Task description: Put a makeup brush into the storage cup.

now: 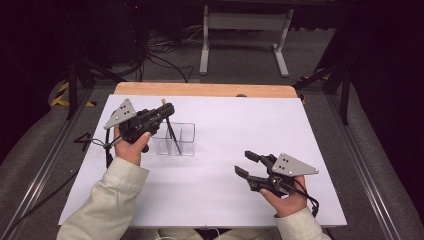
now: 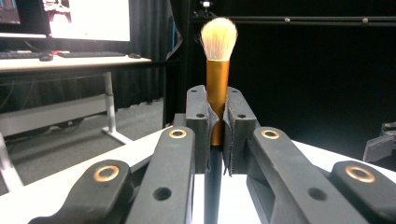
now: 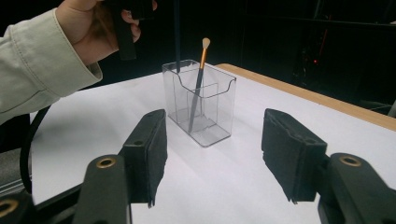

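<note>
A: Holder (image 1: 175, 139) is set on bench (image 1: 225, 195), left of centre; one brush (image 3: 198, 84) is stood inside, leaning.
B: Second brush (image 2: 217, 70) is clamped upright over holder by left gripper (image 1: 162, 111); right gripper (image 1: 247, 163) is kept near bench's front-right.

White sheet (image 1: 220, 195) covers counter; bare wooden edge (image 1: 205, 89) at far side. Behind: white metal frame (image 1: 245, 22) on grey floor, cables (image 1: 165, 55). Monitor (image 2: 88, 18) and keyboard (image 2: 88, 54) on another desk.
</note>
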Demonstrator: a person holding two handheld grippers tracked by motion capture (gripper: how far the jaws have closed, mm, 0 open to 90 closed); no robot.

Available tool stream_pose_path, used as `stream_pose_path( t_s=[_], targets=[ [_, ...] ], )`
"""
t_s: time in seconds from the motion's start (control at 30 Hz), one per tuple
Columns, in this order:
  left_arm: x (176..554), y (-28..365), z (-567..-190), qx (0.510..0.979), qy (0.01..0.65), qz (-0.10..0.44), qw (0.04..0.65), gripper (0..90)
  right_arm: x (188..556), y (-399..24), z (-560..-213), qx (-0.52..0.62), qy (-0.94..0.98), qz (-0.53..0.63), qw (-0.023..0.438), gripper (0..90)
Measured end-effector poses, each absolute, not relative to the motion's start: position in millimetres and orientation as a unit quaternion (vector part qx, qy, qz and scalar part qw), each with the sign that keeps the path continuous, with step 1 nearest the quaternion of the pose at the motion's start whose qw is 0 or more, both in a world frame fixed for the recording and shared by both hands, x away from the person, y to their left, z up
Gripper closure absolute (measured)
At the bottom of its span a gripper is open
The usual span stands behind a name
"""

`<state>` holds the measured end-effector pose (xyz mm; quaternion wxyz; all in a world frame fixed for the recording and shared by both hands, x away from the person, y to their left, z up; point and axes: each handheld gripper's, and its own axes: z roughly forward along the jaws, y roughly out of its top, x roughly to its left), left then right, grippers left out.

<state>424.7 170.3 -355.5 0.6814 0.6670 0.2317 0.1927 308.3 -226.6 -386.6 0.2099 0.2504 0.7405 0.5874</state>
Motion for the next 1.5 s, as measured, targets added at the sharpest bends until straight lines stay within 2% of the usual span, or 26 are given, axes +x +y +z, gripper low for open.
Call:
stream_pose_path(
  t_s=[0.9, 1.5],
  targets=[
    [439, 169, -377, 0.677, 0.24, 0.199, 0.667, 82.8, 308, -226, -387, 0.249, 0.743, 0.587, 0.205, 40.4],
    [445, 166, -394, 0.694, 0.258, 0.171, 0.65, 82.7, 309, -225, -387, 0.248, 0.741, 0.59, 0.204, 40.0]
  ],
)
